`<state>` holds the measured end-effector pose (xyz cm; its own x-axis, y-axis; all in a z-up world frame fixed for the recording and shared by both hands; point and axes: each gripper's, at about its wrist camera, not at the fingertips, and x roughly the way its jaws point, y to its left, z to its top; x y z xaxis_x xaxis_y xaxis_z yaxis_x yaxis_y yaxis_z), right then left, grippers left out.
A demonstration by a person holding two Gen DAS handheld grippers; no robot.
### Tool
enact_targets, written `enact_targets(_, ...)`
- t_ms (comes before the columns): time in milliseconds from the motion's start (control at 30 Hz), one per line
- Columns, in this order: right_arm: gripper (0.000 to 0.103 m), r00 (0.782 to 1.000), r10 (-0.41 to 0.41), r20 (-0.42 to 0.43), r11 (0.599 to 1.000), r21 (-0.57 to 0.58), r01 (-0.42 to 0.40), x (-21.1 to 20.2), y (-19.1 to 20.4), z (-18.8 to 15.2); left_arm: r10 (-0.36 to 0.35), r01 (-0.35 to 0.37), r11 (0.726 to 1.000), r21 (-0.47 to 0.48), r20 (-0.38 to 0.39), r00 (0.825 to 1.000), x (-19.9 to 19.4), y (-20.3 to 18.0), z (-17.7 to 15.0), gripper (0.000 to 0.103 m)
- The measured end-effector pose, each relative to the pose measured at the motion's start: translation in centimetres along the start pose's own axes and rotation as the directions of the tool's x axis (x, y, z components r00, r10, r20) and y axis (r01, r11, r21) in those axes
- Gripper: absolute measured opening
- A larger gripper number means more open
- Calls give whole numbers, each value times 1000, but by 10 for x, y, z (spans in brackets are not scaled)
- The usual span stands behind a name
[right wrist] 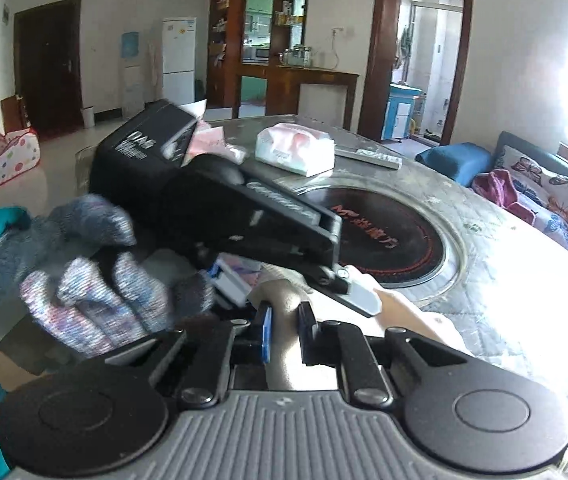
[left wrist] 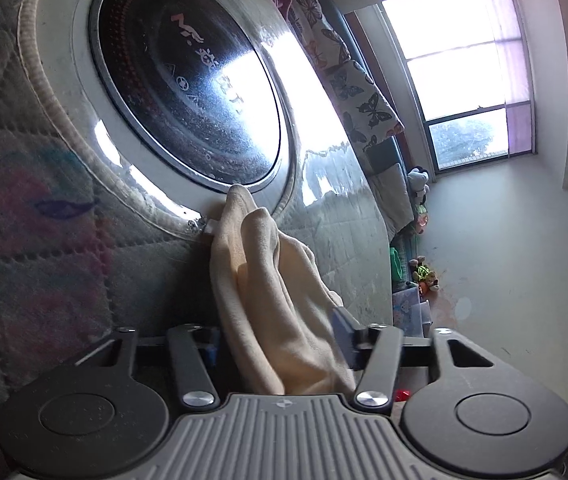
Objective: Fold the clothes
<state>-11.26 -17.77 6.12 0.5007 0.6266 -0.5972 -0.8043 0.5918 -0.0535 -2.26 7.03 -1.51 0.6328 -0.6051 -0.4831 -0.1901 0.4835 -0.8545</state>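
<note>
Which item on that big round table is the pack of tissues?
Start from the dark circular glass hotplate set in the middle of the quilt-covered round table. Beyond it, near the far edge, lies a soft white plastic tissue pack with pink print. It is puffy and pillow-shaped, unlike the flat grey remote control beside it.

Cream cloth, butterfly-print cushion

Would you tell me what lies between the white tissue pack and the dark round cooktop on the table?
In the right wrist view, only bare quilted table cover lies between the tissue pack and the cooktop; the remote control sits beside the pack.
</note>
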Motion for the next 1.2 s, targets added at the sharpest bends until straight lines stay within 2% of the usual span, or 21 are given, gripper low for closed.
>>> enact_targets(67,12,1000,-11,-2,1000,23,11,-4,-5,-5,11,-11,1000,-1,2,1000,1,3,-1,28)
enact_targets(167,14,1000,-26,-5,998,57,27,-10,-12,-12,26,-26,1000,-2,7,1000,-1,10,-1,20)
enact_targets(433,20,998,-68,-15,987,148,69,-25,-30,-31,49,-50,996,75,26,998,-6,5,-7,19)
enact_targets(533,23,985,-170,-40,953,247,175,-38,-58,-49,58,-61,993,101,33,998,-6,0,-10,19)
enact_targets(633,28,961,-268,-69,903,329,276,-51,-85,-67,66,-70,989,126,39,997,-5,-4,-12,19)
enact_targets(767,33,932,-347,-101,838,413,356,-59,-119,-92,84,-90,984,155,48,995,-2,-11,-14,19)
enact_targets(900,38,919,-375,-121,779,497,383,-60,-148,-112,99,-107,978,176,53,994,-2,-16,-15,19)
enact_targets(1000,43,916,-383,-121,751,537,384,-56,-159,-121,112,-122,973,197,58,992,0,-20,-16,19)
enact_targets(1067,43,928,-358,-107,731,586,350,-56,-166,-127,123,-134,967,217,64,990,2,-24,-17,19)
enact_targets(1167,43,930,-356,-90,719,610,334,-58,-169,-132,140,-153,958,243,72,988,4,-29,-18,19)
enact_targets(1200,37,933,-351,-83,719,614,325,-59,-167,-130,147,-161,954,252,76,986,4,-31,-19,19)
